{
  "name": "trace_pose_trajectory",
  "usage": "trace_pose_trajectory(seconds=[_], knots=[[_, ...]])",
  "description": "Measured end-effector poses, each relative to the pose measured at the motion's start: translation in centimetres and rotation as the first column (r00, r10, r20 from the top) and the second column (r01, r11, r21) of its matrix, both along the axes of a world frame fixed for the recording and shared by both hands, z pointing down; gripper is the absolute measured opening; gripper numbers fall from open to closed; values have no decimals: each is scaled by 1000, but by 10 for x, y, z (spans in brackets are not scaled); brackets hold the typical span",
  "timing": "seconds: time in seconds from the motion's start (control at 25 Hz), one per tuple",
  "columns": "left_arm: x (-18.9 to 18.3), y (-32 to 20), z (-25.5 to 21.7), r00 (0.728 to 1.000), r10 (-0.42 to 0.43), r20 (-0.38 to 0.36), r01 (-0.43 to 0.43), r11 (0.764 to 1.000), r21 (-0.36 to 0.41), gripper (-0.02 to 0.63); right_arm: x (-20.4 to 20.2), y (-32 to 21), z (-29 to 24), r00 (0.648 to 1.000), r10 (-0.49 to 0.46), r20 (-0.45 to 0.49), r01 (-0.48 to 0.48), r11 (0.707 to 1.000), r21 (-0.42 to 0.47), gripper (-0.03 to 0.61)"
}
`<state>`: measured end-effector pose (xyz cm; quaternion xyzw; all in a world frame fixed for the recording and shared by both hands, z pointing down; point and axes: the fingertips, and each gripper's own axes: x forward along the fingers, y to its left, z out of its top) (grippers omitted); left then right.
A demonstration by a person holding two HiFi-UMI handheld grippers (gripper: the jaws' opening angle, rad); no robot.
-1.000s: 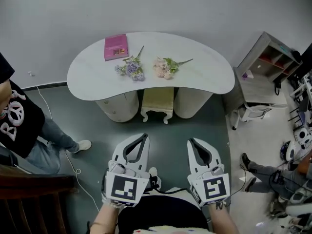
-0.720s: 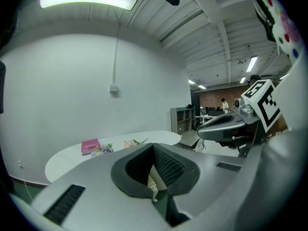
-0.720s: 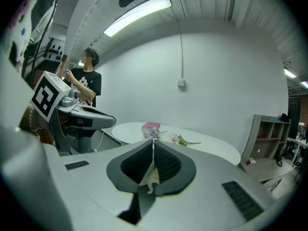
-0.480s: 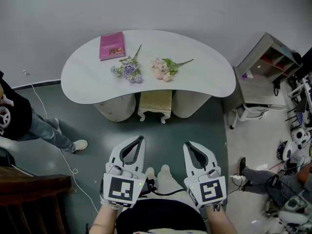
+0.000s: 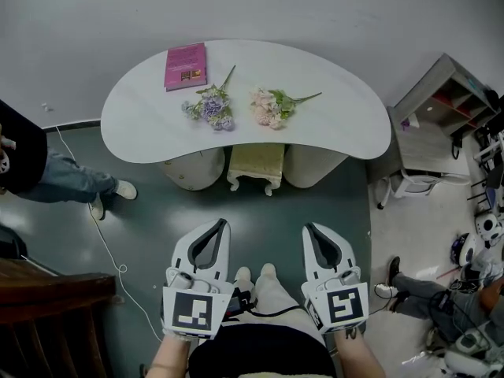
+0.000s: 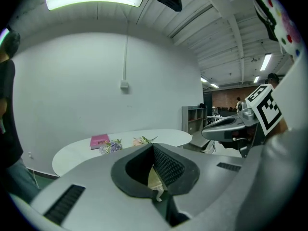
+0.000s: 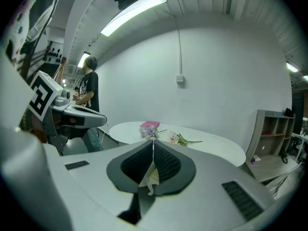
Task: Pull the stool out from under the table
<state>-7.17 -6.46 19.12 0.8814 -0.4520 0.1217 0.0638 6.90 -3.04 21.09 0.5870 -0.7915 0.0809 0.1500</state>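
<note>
A small stool with a pale yellow cushion and white curved legs stands tucked under the front edge of a white kidney-shaped table, between the table's two round pedestals. Through the jaws of each gripper view a sliver of the stool shows. My left gripper and right gripper are held side by side well short of the stool, over the grey floor, both shut and empty. My legs and feet show between them.
On the table lie a pink book, a purple flower bunch and a pink flower bunch. A person's leg stands at the left, with a white cable on the floor. A grey shelf unit stands right; a dark wooden chair lower left.
The view has shifted slightly; both grippers stay shut and sit a little lower in the picture. The person at the left has stepped further out of view.
</note>
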Motion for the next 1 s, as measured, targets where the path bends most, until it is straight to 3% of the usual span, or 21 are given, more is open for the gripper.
trace_pose_trajectory(seconds=[0.12,0.56,0.8,1.0], knots=[[-1,-4,4,999,-32,-6,31,999,-11,17,10,-3,7,999,16,33,-16,1000,-13,34],[3,-17,30,997,-58,46,59,998,-28,17,31,-15,41,1000,2,15,-1,998,-68,34],[8,-24,50,999,-39,-3,39,996,-80,17,38,-22,67,999,-23,30,26,993,-111,34],[12,-40,73,997,-71,31,73,995,-74,17,45,-38,96,999,-23,34,28,990,-139,34]])
